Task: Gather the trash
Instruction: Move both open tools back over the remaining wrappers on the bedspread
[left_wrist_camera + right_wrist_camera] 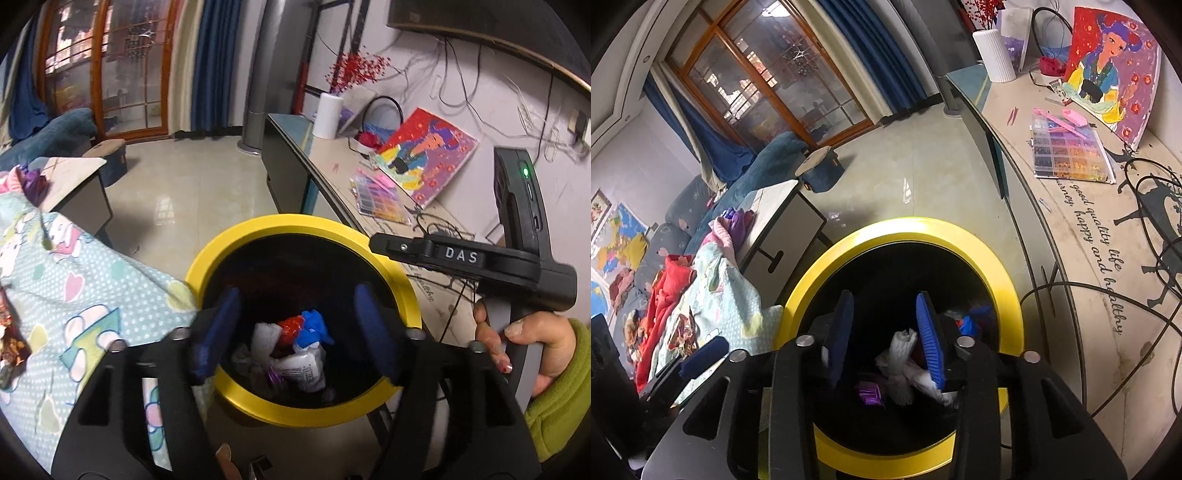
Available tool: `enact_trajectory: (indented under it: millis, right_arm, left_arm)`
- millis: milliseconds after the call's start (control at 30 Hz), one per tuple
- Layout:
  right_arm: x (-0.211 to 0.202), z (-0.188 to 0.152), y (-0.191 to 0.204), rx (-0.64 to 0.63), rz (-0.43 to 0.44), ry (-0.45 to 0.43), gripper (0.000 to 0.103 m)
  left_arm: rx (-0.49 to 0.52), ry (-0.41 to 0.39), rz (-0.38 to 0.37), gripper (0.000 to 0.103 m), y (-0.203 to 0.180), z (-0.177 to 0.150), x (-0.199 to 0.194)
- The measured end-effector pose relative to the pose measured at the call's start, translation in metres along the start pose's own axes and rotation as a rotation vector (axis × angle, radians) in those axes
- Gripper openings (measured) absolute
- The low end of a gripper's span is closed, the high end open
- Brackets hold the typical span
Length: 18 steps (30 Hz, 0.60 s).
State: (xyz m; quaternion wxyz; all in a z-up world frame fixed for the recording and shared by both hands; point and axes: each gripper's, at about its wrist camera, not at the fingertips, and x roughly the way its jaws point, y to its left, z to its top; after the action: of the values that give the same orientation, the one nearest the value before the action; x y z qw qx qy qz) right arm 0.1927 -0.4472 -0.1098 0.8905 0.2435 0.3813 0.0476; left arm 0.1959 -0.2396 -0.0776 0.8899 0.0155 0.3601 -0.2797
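Both grippers, left gripper (295,328) and right gripper (882,339), poised jaws apart, empty, over the yellow-rimmed bin (236,236) so trash (291,350) lands inside.

Round yellow-rimmed black trash bin (236,240), lower centre of frame, upright and open; crumpled white, red, blue and purple wrappers (291,347) piled inside.

Home living room, sofa (701,192), curtains (871,62), painting (1108,70)
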Motion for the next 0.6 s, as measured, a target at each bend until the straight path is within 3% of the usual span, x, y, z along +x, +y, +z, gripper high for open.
enact_trajectory:
  millis: [33,100,600]
  right_arm:
    - [-0.001,0.0,0.001,-0.002,0.0,-0.003,0.04]
    - [-0.003,0.0,0.004,-0.011,-0.001,-0.009,0.04]
    - [-0.016,-0.004,0.053,-0.121,0.004,-0.051,0.054]
  left_arm:
    - [-0.005,-0.005,0.004,0.077,0.001,0.0,-0.003]
    - [-0.001,-0.03,0.034,0.089,0.003,0.001,-0.012]
    - [-0.057,-0.142,0.181,0.092,0.028,-0.006,-0.07]
